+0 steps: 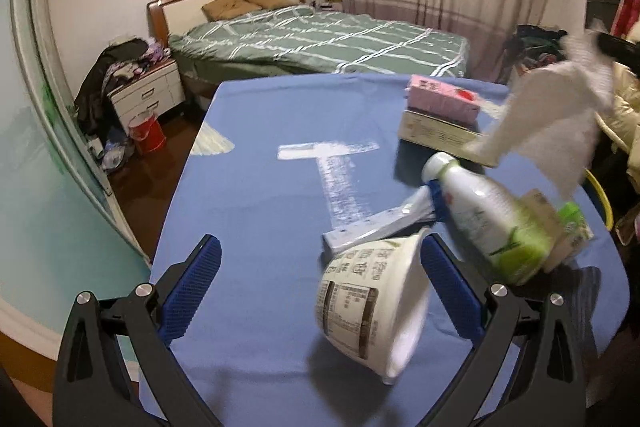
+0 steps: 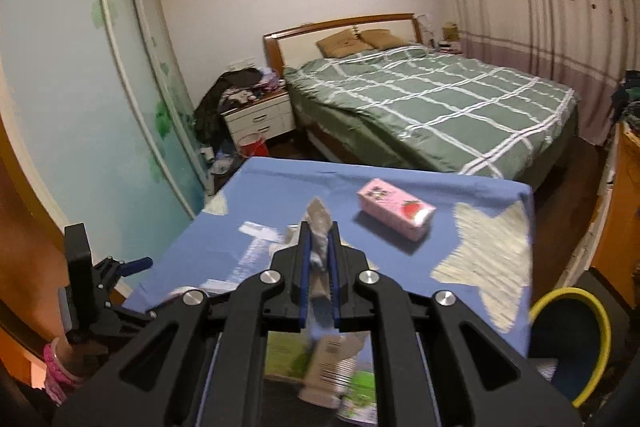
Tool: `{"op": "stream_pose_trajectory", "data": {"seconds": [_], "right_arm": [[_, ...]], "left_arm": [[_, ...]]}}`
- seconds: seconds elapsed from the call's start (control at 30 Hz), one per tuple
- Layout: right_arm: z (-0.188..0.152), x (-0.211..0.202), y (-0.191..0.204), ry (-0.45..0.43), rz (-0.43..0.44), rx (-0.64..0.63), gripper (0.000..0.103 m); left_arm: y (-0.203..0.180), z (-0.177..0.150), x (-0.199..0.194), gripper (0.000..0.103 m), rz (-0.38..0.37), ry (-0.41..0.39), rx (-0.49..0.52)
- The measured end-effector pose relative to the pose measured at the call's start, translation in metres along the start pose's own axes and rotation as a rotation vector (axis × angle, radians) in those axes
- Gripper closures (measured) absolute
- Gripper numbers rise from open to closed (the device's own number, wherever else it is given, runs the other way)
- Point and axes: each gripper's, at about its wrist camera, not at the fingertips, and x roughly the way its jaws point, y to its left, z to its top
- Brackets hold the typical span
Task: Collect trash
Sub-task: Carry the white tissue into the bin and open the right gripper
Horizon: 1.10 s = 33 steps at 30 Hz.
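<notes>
My left gripper (image 1: 320, 255) is open over the blue table (image 1: 260, 195). A tipped white paper bowl (image 1: 372, 307) lies just inside its right finger (image 1: 448, 287). A white and green bottle (image 1: 488, 215) lies on its side beyond, with a flat white wrapper (image 1: 372, 231) beside it. My right gripper (image 2: 319, 247) is shut on a crumpled white tissue (image 2: 320, 231), held above the table; the tissue also shows in the left wrist view (image 1: 552, 107). A pink carton (image 2: 396, 209) lies on the table ahead of it.
A yellow-rimmed bin (image 2: 572, 339) stands at the table's right side. The pink carton sits on a flat box (image 1: 436, 135) in the left wrist view. A bed (image 2: 432, 99), a nightstand (image 2: 260, 119) and a red bucket (image 1: 147, 135) lie beyond the table.
</notes>
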Motion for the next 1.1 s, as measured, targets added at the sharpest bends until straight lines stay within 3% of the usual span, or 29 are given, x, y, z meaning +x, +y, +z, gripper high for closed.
{"op": "stream_pose_trajectory", "data": {"seconds": [0.37, 0.6, 1.1], "right_arm": [[0.004, -0.049, -0.051, -0.061, -0.159, 0.032, 0.095], [-0.001, -0.063, -0.084, -0.061, -0.239, 0.079, 0.095], [-0.028, -0.089, -0.178, -0.041, -0.408, 0.224, 0.095]], "left_arm": [[0.036, 0.004, 0.040, 0.005, 0.069, 0.037, -0.091], [0.047, 0.009, 0.032, 0.005, 0.087, 0.004, -0.122], [0.001, 0.022, -0.034, 0.005, -0.044, -0.126, -0.086]]}}
